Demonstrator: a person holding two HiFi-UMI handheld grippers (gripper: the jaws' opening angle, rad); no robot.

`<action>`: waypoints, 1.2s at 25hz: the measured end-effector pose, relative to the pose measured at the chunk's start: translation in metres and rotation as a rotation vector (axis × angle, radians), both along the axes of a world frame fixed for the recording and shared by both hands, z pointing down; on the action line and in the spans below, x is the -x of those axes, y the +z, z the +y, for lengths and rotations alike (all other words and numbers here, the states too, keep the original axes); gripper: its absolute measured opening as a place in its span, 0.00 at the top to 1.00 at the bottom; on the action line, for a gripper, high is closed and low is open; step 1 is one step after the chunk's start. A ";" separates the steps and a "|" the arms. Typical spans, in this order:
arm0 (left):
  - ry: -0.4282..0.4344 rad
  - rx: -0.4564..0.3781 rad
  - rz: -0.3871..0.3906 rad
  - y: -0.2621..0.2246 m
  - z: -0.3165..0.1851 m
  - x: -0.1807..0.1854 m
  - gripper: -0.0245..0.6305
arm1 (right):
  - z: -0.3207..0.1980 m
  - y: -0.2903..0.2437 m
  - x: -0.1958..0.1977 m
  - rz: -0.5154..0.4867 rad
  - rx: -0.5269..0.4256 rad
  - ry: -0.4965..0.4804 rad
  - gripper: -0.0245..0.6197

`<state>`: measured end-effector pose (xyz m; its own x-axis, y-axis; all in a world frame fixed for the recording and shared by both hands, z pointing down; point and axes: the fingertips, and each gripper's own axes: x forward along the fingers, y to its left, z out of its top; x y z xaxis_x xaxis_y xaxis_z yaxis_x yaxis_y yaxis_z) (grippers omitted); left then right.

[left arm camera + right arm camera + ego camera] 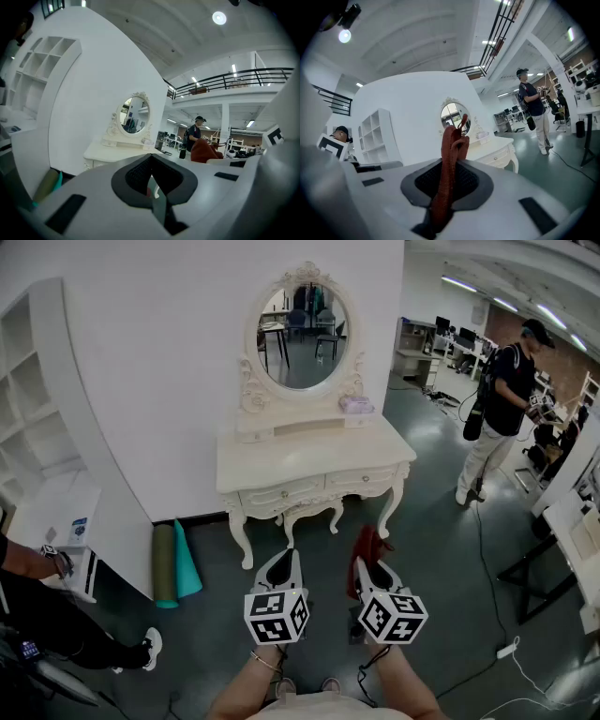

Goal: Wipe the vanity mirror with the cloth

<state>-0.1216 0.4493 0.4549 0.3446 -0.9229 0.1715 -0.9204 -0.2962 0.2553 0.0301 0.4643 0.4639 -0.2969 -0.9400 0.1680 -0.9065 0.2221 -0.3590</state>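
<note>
Right hand-held gripper (pixel 368 568) pinching cloth (pixel 366 545), mirror (pixel 303 337) distant

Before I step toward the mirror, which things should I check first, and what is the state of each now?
1. Cloth gripped: ok. The right tool is shut on the red cloth.
2. Left tool free: ok. Jaws together, nothing between.
3. Mirror within reach: not ok. It stands behind the vanity table, apart from both tools.
4. Bystander: ok. Standing off to the right of the table.
5. Dirty spots on the glass: cannot tell.
</note>
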 end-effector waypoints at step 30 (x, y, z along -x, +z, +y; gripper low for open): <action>-0.043 0.069 -0.031 0.038 -0.035 -0.050 0.96 | -0.037 0.034 -0.056 -0.027 0.088 -0.107 0.87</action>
<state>-0.0712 0.4142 0.4925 0.2985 -0.9223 0.2456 -0.9397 -0.2390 0.2447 0.0860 0.4271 0.4978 -0.4003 -0.8846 0.2394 -0.8692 0.2837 -0.4051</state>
